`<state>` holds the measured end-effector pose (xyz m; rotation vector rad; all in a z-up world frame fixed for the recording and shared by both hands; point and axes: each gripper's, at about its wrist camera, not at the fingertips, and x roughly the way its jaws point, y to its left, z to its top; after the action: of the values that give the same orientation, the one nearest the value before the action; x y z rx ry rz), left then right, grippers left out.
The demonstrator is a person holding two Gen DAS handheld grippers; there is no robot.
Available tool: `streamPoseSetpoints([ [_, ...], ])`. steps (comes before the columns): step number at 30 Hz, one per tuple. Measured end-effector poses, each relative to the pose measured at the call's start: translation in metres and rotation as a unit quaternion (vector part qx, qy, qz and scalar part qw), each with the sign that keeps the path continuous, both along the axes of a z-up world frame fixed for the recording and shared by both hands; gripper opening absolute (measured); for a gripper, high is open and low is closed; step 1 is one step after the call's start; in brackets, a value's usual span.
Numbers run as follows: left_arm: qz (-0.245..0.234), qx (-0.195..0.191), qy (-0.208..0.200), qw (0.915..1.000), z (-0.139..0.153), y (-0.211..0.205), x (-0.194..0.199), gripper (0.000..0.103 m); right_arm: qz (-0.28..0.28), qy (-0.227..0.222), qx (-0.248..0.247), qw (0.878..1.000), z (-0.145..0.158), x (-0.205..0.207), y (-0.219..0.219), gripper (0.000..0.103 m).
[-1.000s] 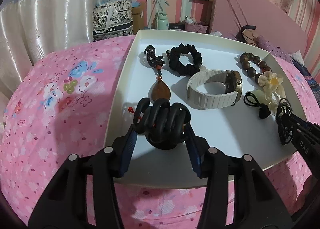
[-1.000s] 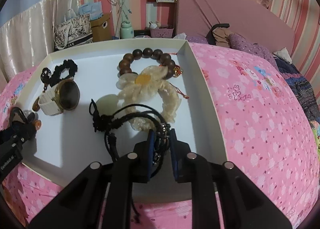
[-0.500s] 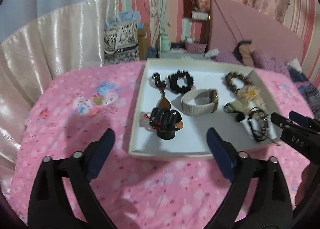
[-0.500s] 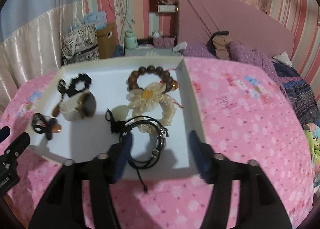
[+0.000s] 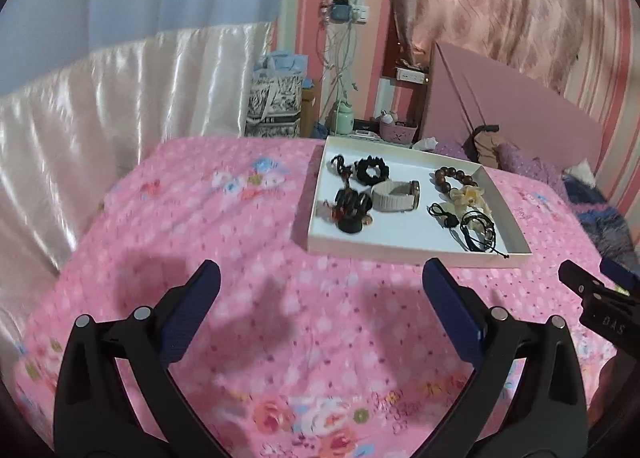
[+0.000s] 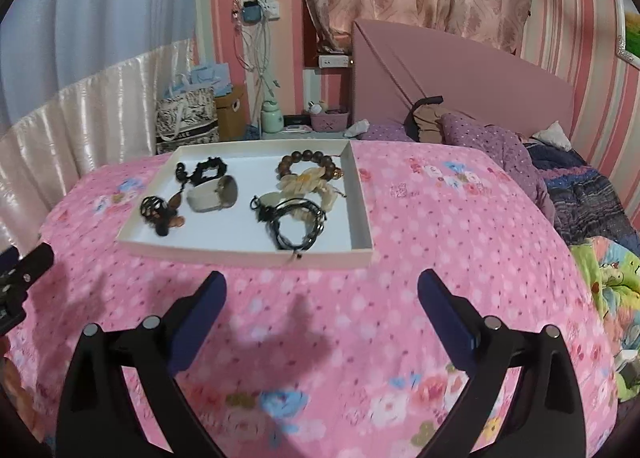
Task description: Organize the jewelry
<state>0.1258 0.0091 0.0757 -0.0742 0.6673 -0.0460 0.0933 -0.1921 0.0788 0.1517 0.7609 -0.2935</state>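
Both tongs are standing wide apart over the pink floral bedspread (image 6: 420,218), gripping nothing: the left gripper (image 5: 320,280) and the right gripper (image 6: 322,290) have just been opening their jaws, with only cloth showing between them. Beyond them the white tray (image 6: 362,210) is lying on the bed, holding the watch (image 6: 212,196), wooden bead bracelet (image 6: 308,158), black scrunchie (image 6: 210,170), flower clip (image 6: 308,180), black claw clip (image 5: 352,204) and black cord bracelet (image 6: 296,226)
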Motion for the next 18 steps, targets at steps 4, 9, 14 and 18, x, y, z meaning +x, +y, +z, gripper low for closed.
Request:
streamPoseSetpoints([
  [4,0.014,0.025,-0.024,0.9993,-0.006,-0.002,-0.008,0.1,-0.015,-0.033,-0.017,0.999,0.001,-0.012,0.007,0.096],
  [9,0.009,0.04,-0.042,0.9983,-0.008,-0.007,-0.017,0.1,-0.019,-0.053,-0.047,0.997,0.005,-0.022,0.014,0.096],
  [14,0.002,0.04,-0.034,0.9986,-0.01,-0.008,-0.019,0.1,-0.017,-0.052,-0.043,0.998,0.002,-0.023,0.017,0.096],
  [18,-0.01,0.039,-0.031,0.9987,-0.011,-0.011,-0.023,0.1,-0.015,-0.045,-0.053,0.997,-0.003,-0.02,0.022,0.096],
])
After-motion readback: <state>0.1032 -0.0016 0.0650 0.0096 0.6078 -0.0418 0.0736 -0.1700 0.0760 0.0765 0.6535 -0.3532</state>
